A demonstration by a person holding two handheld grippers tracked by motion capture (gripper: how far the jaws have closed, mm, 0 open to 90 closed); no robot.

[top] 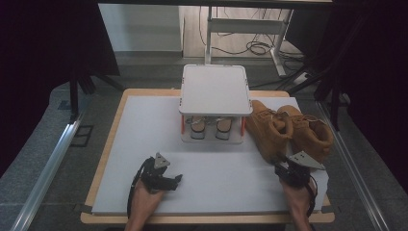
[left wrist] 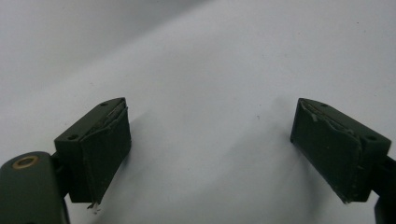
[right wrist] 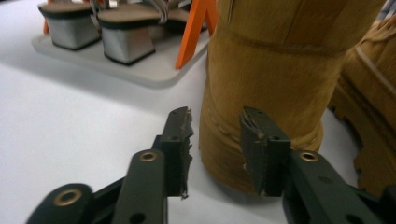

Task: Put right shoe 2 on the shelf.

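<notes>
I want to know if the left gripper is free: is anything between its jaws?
No: in the left gripper view the left gripper stands wide open over the bare white table.

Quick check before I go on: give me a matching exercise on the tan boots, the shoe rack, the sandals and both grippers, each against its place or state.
Things:
1. tan boots
2. sandals
3. left gripper
4. right gripper

Places or states:
A. jaws wide apart over the bare white board
B. on the lower shelf of the shoe rack
C. jaws part open, just behind a boot's heel
D. on the board, right of the rack

Pairs: 1-D, 2-B, 3-A, 4-C
</notes>
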